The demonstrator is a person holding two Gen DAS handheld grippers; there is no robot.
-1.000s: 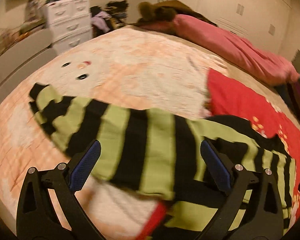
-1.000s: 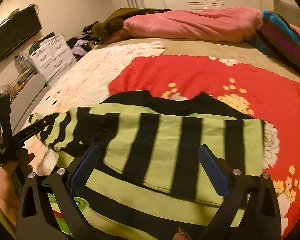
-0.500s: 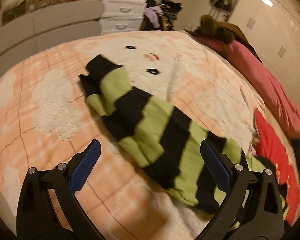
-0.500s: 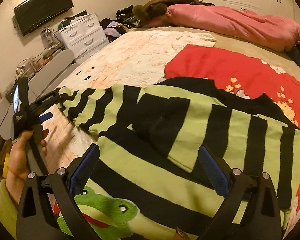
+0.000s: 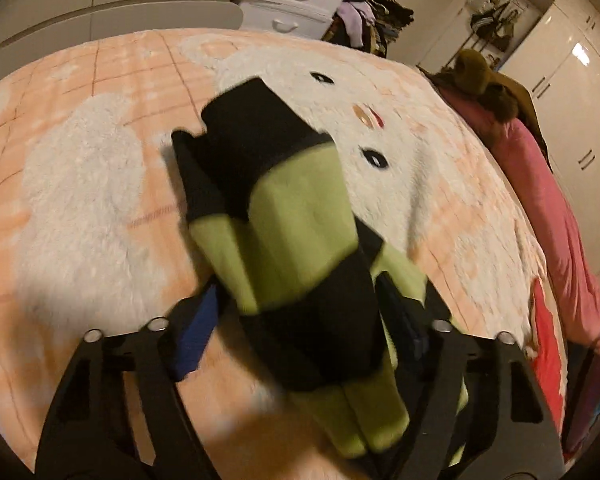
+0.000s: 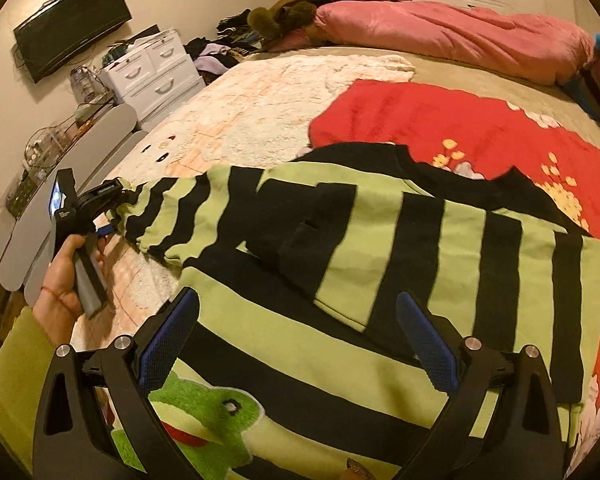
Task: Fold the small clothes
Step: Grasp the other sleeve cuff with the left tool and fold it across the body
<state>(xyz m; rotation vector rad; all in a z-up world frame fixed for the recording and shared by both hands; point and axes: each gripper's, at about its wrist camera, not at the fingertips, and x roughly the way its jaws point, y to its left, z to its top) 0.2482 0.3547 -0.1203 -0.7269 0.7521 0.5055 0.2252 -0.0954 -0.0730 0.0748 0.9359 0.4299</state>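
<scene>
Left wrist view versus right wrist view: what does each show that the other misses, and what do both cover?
Only the left wrist view shows the left gripper up close, its jaws closing around the striped sleeve, with the black cuff pointing away.

Only the right wrist view shows the sweater body spread flat, its frog patch, the open right gripper hovering above, the hand gripping the left tool, and the wall TV.

Both show the sleeve, the peach blanket, the white drawers and the pink duvet.
</scene>
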